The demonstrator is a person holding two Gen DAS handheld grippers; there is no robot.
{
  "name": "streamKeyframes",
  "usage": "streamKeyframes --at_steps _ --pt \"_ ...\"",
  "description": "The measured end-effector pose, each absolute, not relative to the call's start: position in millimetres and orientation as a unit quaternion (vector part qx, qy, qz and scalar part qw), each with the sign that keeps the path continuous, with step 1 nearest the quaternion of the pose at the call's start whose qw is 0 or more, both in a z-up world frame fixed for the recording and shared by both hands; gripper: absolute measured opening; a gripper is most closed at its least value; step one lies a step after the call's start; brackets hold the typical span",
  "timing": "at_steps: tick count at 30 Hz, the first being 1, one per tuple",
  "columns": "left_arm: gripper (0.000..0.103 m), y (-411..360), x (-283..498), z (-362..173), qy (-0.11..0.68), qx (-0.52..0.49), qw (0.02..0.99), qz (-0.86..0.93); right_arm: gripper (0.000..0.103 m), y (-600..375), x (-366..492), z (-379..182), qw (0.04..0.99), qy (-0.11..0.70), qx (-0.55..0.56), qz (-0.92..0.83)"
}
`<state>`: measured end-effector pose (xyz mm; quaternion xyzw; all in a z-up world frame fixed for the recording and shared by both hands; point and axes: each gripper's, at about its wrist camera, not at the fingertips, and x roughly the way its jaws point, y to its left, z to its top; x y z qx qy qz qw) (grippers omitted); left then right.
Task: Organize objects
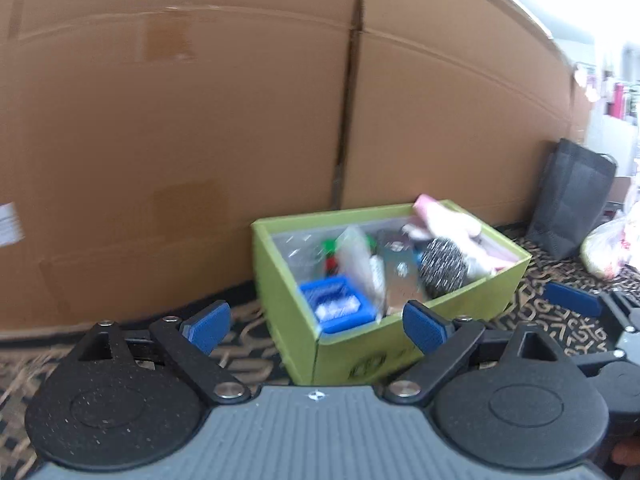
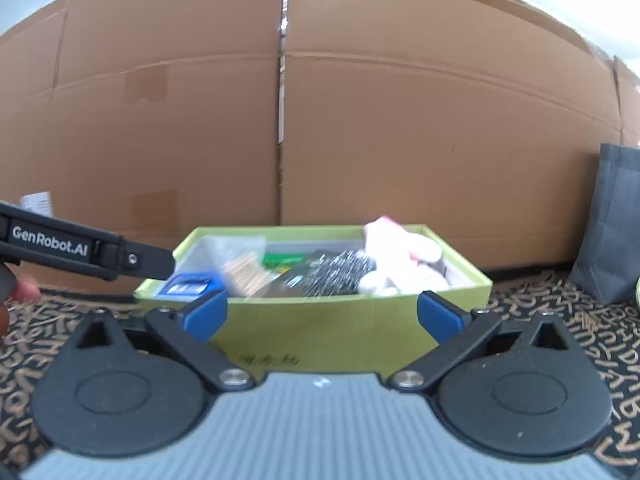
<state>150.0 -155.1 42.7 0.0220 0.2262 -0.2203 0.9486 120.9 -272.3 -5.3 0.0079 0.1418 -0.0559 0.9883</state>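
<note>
Both wrist views face the green box (image 1: 400,336) (image 2: 320,320) closely, low over carpet.

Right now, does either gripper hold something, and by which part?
Nothing is held. The left gripper and right gripper are both open, short of the green box.

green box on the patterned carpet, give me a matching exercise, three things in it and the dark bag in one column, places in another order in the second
Things:
1. small blue plastic crate
2. round steel wire scourer
3. pink and white soft item
4. dark fabric bag

Places:
A. far right end of the green cardboard box
B. outside the box, against the cardboard wall
C. near left corner of the box
D. middle of the box, right of the clear packets

Pairs: 1-C, 2-D, 3-A, 4-B
</note>
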Motion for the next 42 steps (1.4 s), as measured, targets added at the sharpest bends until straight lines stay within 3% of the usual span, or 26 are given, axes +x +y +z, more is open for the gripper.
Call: streamKeyframes --at_steps 14,42 --pt "0.099 -143.0 58.3 16.2 0.293 0.023 0.945 -0.142 0.103 -279.1 32.2 14.5 0.966 0.246 0.002 -0.084" --pt "0.099 -168.3 74.5 -0.1 0.323 0.056 0.938 -0.110 0.103 -301.5 57.1 -18.3 0.950 0.288 -0.001 -0.121"
